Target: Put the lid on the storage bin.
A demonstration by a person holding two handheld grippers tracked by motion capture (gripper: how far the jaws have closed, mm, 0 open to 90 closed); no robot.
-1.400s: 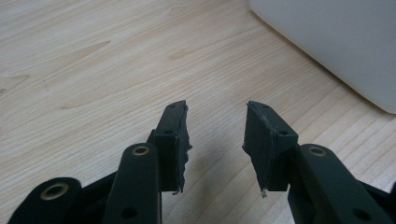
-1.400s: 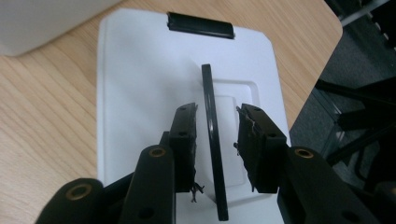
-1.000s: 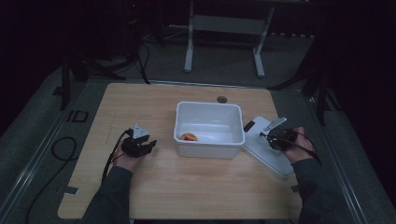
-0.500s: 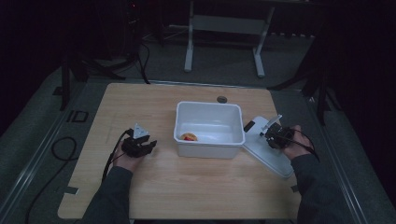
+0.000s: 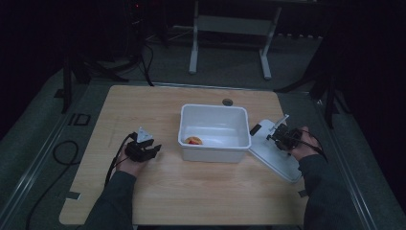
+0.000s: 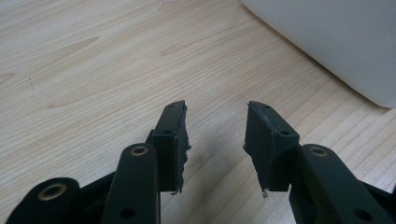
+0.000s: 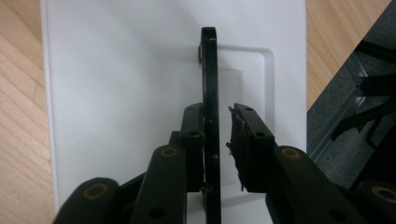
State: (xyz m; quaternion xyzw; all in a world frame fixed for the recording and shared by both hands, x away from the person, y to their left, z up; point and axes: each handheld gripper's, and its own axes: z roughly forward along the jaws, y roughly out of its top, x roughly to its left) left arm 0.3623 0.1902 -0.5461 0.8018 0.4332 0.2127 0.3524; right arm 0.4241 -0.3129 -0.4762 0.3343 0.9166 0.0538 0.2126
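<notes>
The left gripper [image 5: 143,149] rests low with jaws apart; the right gripper [image 5: 279,135] has jaws just closing, one gap remaining.

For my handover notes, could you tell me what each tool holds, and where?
Nothing yet: the right tool, closing, straddles the lid's black handle; the left tool is open.

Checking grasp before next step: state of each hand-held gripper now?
Left hand-held gripper: open, empty.
Right hand-held gripper: closing around the lid handle, not yet clamped.

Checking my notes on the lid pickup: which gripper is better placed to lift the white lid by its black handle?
Right: the right gripper straddles the black handle on the white lid, jaws just closing. The left gripper hangs beyond the bin.
</notes>
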